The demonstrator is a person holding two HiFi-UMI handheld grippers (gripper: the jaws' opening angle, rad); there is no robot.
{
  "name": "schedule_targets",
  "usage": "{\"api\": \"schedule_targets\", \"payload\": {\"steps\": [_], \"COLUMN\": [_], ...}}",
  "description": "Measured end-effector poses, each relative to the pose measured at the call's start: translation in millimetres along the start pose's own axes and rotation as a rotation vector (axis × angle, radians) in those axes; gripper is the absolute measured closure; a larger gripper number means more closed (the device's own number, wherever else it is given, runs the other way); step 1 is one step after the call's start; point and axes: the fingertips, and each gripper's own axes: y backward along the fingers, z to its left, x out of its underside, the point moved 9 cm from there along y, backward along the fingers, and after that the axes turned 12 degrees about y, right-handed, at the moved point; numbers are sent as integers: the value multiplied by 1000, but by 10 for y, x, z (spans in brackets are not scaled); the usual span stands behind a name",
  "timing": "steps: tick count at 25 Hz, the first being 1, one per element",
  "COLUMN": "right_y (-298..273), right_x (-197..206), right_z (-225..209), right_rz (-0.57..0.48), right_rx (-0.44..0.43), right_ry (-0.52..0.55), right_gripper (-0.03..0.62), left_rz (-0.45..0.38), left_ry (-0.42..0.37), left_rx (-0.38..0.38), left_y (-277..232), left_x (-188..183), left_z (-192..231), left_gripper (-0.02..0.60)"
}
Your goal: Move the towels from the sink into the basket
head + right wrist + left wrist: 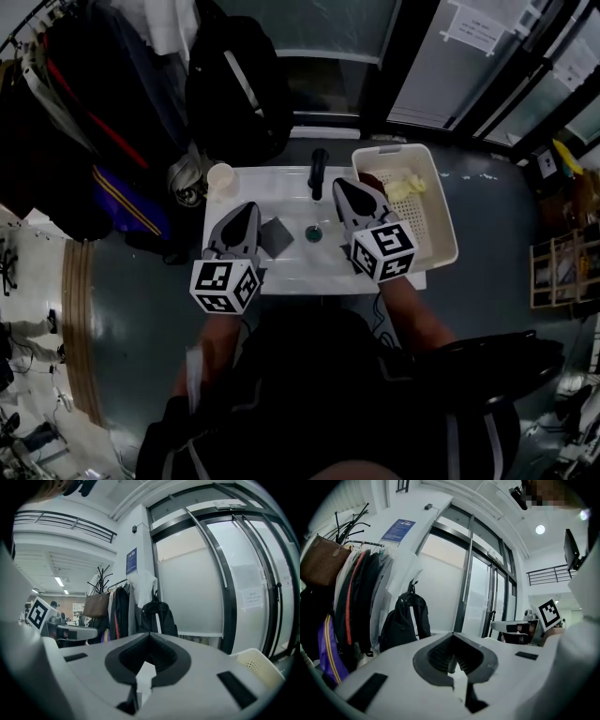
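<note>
In the head view a white sink (300,281) holds a dark grey towel (277,234) left of its drain. A cream basket (441,202) stands at the sink's right end with a yellow towel (405,187) and something red (375,178) inside. My left gripper (251,210) hovers over the sink's left part, just left of the grey towel. My right gripper (339,186) hangs over the sink's right side, beside the basket's left wall. Both point level and away from me. In the gripper views the left gripper (452,634) and the right gripper (150,634) have their tips together, with nothing between them.
A black faucet (319,169) stands at the sink's back and a pale cup (220,176) on its back left corner. Beyond hang a black backpack (234,84) and coats (84,122) on a rack. Glass doors (487,56) run behind. The basket's corner (258,665) shows in the right gripper view.
</note>
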Motion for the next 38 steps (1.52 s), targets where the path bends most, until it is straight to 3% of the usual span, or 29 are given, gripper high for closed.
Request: {"api": "schedule_targets", "payload": {"steps": [10,14,19,22,30,38], "right_y": [-76,-127,-326,-466,-920,-1273], "right_x": [-26,15,224,392,1014,1644], "right_z": [37,81,214,390,833,1196], "right_rz": [13,27,94,150,330,491], "right_rx": [-37,-48,-133,-207,-392,-481], "right_ry": [0,8,-6,6,52,56], "right_gripper": [585,583,576,452,384,348], "left_rz": [17,-2,9,29,112,230], "left_ry": [8,47,82,87,143,194], "left_rx": [-18,-54,-90,-146,-287,-363], "left_y": [-22,-4,19,100,244,294], "left_x": [27,70,171,274,641,1051], "left_z": [83,163,289,418,719,918], "left_gripper": [578,578,578,578,578,578]}}
